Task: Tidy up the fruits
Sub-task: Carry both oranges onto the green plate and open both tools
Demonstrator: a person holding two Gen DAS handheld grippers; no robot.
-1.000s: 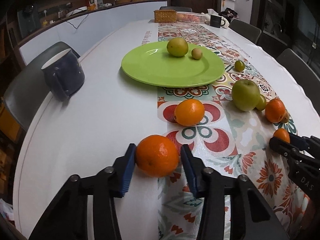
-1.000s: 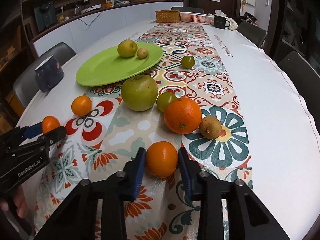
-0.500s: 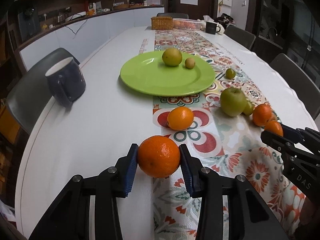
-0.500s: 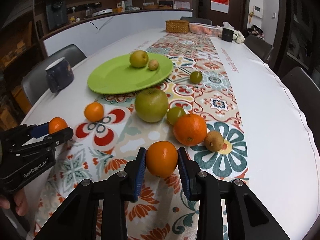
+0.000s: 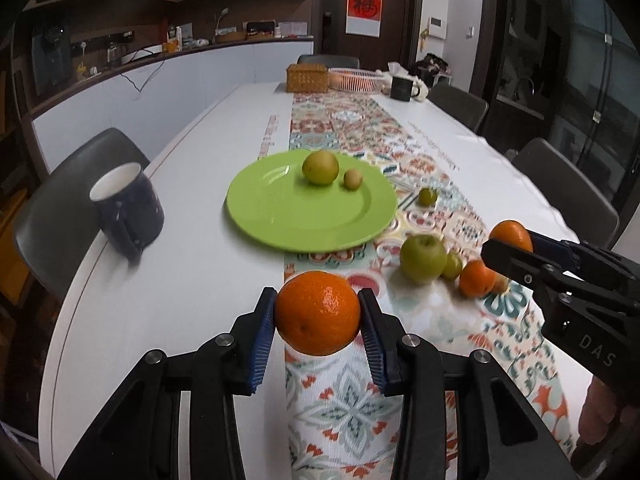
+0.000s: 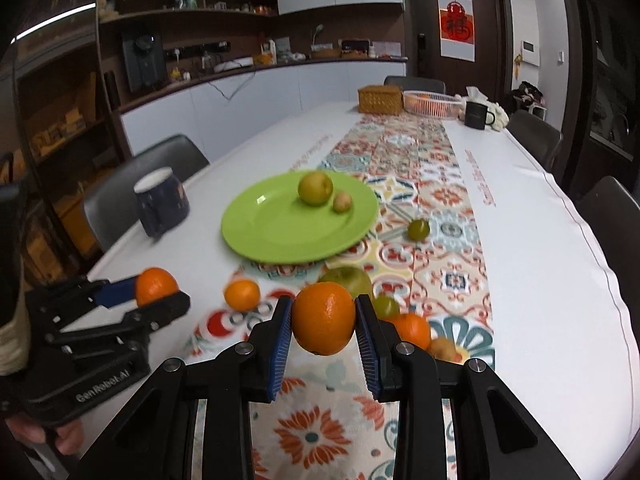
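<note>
Oranges are held in both grippers, one in each.

Left wrist view: an orange (image 5: 318, 313) is clamped between the blue pads of the left gripper (image 5: 318, 322), clear of the table runner (image 5: 352, 404) below it. Ahead of the fingertips lies the green plate (image 5: 280, 220), on which a yellow-green fruit (image 5: 320, 167) and a small brown fruit (image 5: 353, 179) rest. To the right of the fingers, a green apple (image 5: 423, 253) and a loose orange (image 5: 477, 278) are seen on the runner, and the right gripper (image 5: 516, 246) enters from the right edge.

Right wrist view: a second orange (image 6: 324, 318) is gripped between the pads of the right gripper (image 6: 324, 330), also lifted. The plate (image 6: 264, 232) lies ahead and slightly left of the fingertips. A small orange (image 6: 241, 295) sits left of the fingers; a dark mug (image 6: 161, 201) stands further left.

The step in hand is judged to be carriage of both oranges toward the plate. The next move calls for each orange to be brought over a bare part of the plate, lowered to contact, and only then released, so that rolling is prevented.
</note>
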